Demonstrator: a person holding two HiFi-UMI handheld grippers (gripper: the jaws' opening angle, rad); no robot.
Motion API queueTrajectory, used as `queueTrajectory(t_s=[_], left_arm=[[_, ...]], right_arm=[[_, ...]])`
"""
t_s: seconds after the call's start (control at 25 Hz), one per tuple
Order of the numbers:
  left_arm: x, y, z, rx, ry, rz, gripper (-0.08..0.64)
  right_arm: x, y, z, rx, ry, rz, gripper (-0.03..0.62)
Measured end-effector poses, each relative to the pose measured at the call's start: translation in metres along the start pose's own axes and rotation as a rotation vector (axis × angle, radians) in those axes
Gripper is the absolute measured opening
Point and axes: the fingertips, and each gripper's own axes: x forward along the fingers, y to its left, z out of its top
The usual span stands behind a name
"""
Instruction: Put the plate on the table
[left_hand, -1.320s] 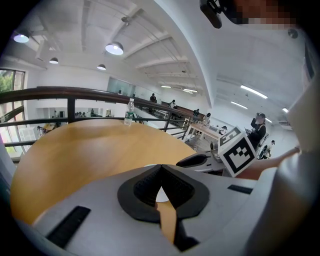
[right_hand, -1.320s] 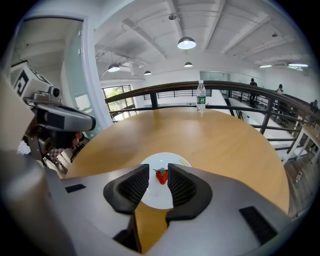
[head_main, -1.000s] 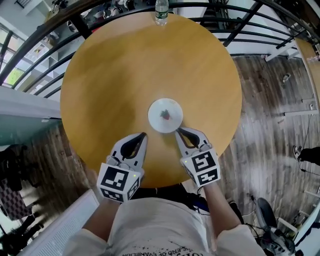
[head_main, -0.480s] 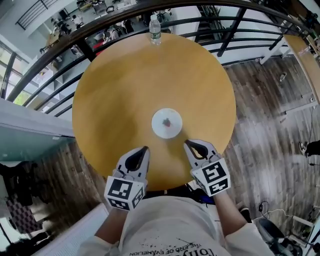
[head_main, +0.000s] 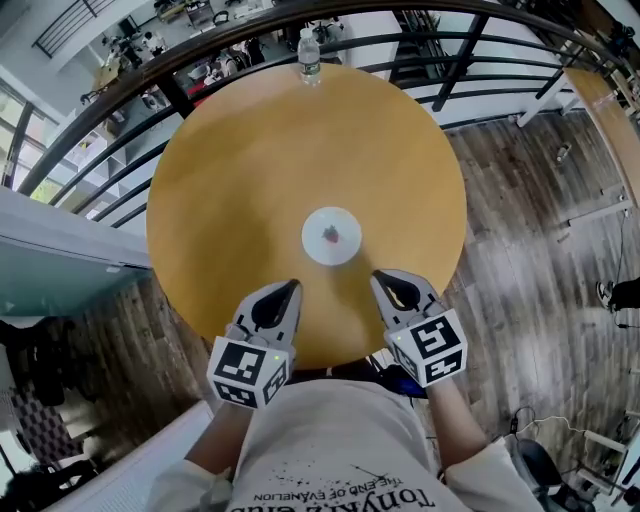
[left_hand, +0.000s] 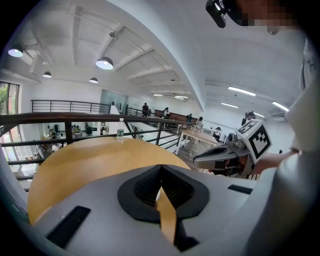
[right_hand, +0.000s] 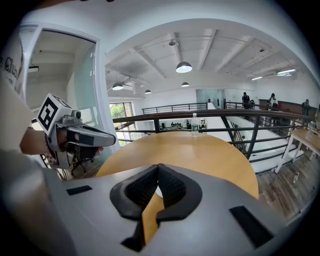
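White plate (head_main: 331, 237) ahead, between left tongs (head_main: 292, 286) and right tongs (head_main: 377, 277)

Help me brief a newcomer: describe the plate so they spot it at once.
Find the big round wooden table beside the dark railing. Near its middle lies the plate. It is small, white and flat with a dark spot at its centre, unlike the tall clear bottle at the far edge.

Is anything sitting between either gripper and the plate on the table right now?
Nothing visible. The plate lies mid-table, with only bare table between it and the left gripper and right gripper, both shut and empty at the near edge. The water bottle stands off at the far rim.
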Motion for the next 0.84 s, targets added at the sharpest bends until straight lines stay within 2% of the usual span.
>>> queueTrajectory(t_s=[0.36, 0.84], left_arm=[[-0.006, -0.004, 0.008, 0.01, -0.011, -0.003, 0.023], [-0.008, 0.007, 0.006, 0.005, -0.01, -0.006, 0.023]], right_arm=[[0.001, 0.005, 0.012, 0.007, -0.026, 0.009, 0.026], [0.008, 0.007, 0.01, 0.001, -0.002, 0.008, 0.025]])
